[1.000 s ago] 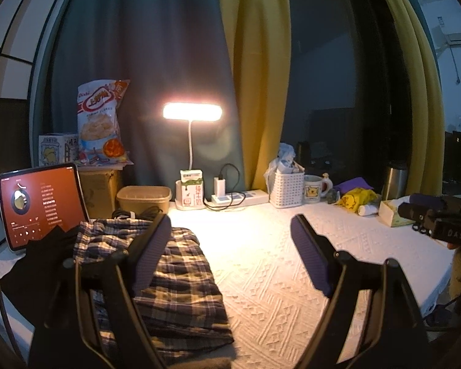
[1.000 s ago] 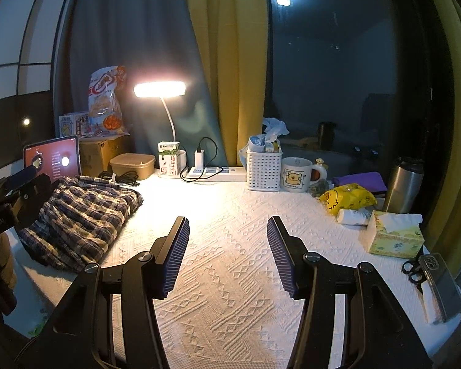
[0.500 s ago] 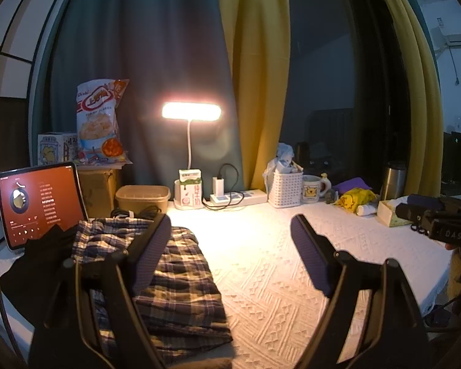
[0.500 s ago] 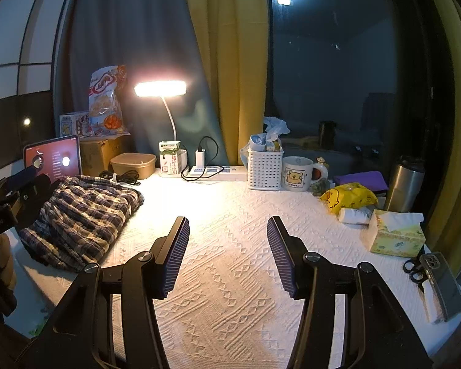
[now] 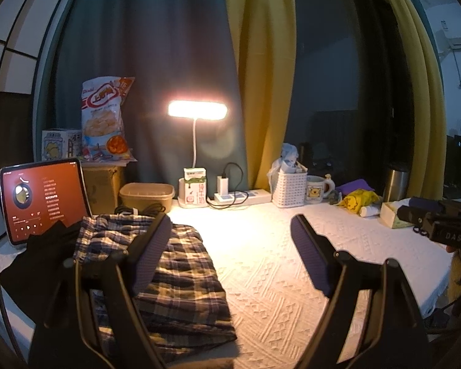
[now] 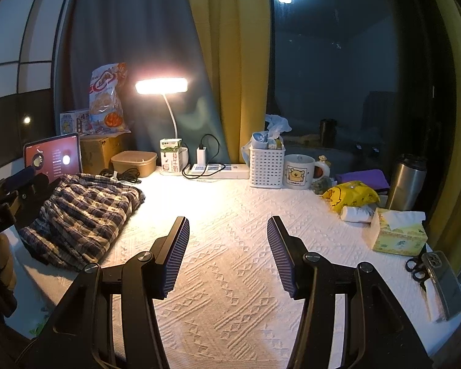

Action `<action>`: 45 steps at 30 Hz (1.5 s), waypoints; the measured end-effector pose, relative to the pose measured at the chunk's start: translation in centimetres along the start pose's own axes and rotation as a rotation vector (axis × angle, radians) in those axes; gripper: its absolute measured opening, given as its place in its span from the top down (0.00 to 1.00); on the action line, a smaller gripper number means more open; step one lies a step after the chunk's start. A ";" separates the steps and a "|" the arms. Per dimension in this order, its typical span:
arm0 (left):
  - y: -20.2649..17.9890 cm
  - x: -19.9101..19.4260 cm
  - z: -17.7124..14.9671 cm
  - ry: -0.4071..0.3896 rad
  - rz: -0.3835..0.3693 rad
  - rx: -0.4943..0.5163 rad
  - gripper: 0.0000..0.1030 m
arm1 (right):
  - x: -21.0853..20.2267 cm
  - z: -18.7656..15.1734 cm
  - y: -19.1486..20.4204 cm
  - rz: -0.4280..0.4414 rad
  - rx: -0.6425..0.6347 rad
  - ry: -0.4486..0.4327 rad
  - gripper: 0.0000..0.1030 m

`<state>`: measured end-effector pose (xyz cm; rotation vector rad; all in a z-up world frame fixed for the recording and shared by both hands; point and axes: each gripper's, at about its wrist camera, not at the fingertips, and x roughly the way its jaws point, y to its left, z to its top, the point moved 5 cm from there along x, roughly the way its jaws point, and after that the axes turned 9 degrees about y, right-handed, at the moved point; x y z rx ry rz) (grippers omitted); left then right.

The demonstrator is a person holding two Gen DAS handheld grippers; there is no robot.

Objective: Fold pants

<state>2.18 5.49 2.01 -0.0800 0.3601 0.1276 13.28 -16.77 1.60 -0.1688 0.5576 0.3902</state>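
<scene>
White textured cloth covers the bench (image 6: 230, 276), and its broad middle lies bare from the lit far row to the near edge, giving open room between the clutter on either side. Along the far edge hang two curtains, one grey-blue (image 6: 132, 46) and one yellow (image 6: 230, 46), with a dark window to the right.

One pair of plaid pants (image 6: 86, 212) lies bunched and loosely folded on the left part of the bench, close to its left edge and just near of one lit tablet (image 5: 43, 196); a black garment (image 5: 43, 255) lies beside the pants on the left.

Each hand-held gripper stands wide open and holds nothing. The left hand-held gripper (image 5: 230, 246) hovers with its left finger in front of the pants, apart from the fabric as far as can be told; the right hand-held gripper (image 6: 229, 252) hangs over bare cloth.

At the right edge sit one steel tumbler (image 6: 405, 181), one tissue box (image 6: 399, 230), one phone (image 6: 442, 279) and one pair of scissors (image 6: 416, 269).

Along the far row stand one lamp (image 6: 161, 86), one white basket (image 6: 267, 166), one mug (image 6: 301, 172), one power strip (image 6: 218, 170) and one tan tub (image 6: 133, 161).
</scene>
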 end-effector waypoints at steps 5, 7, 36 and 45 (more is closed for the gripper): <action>0.0 0.1 -0.1 0.002 -0.001 -0.001 0.21 | 0.0 0.0 0.1 0.000 -0.001 0.002 0.46; 0.0 0.0 -0.2 0.003 0.000 -0.001 0.21 | 0.2 0.0 0.1 0.002 -0.002 0.006 0.46; 0.0 -0.1 -0.2 -0.004 0.006 -0.008 0.21 | 0.3 -0.1 0.4 0.003 -0.003 0.010 0.46; 0.0 -0.4 0.0 -0.020 0.005 -0.018 0.21 | 0.3 -0.1 0.5 0.002 -0.002 0.011 0.46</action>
